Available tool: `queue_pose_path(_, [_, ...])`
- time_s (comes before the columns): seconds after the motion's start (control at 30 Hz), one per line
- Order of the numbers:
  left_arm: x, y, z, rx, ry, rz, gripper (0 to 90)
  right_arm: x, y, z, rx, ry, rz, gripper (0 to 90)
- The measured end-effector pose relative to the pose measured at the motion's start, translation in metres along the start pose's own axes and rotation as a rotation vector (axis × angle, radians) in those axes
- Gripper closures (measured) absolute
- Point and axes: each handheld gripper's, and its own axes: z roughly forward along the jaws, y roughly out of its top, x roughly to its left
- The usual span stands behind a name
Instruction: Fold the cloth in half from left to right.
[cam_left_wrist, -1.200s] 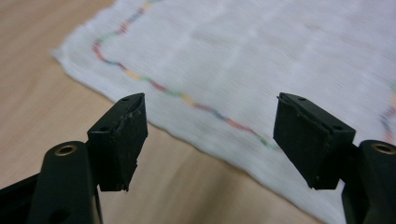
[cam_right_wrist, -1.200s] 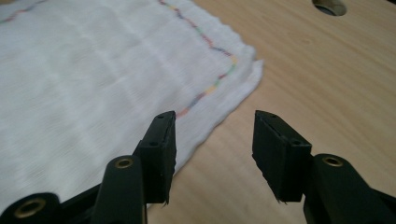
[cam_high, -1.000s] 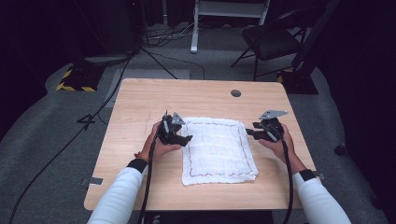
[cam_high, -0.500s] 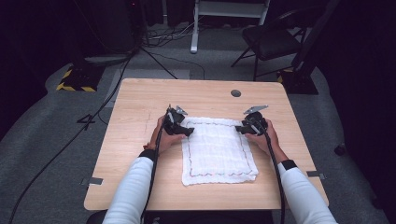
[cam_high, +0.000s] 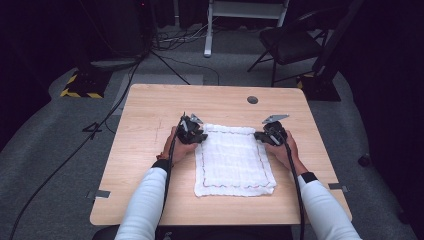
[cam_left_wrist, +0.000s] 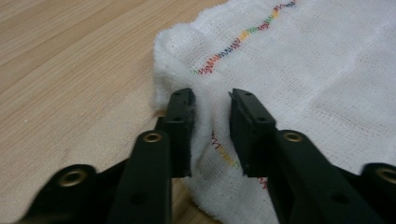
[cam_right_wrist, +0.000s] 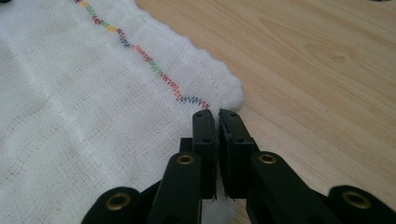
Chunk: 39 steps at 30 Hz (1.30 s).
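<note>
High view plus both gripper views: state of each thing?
White woven cloth with multicolour zigzag stitching: spread flat on the table, far corners pinched.
Left gripper: jaws have just been closing, a bunched fold of cloth between the fingers.
Right gripper: shut on the cloth's corner.
Light wooden table: bears the cloth.
</note>
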Motion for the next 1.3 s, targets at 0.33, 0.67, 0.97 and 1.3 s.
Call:
queue_pose_path(0.33, [-0.003, 0.020, -0.029, -0.089, 0.054, 0.068, 81.0, 0.003, 0.017, -0.038, -0.158, -0.088, -0.023, 86.5])
queue_pose_path(0.67, [-0.012, 0.054, -0.074, -0.229, 0.123, 0.128, 80.0, 0.008, 0.041, -0.085, -0.281, -0.147, -0.054, 86.6])
queue_pose_path(0.97, [-0.001, 0.050, -0.049, -0.127, 0.195, 0.048, 44.9, -0.008, 0.056, -0.063, -0.197, -0.226, -0.016, 67.5])
queue_pose_path(1.3, [-0.016, -0.012, -0.043, 0.000, 0.098, 0.103, 31.3, 0.064, 0.033, -0.034, -0.132, 0.100, -0.148, 52.1])
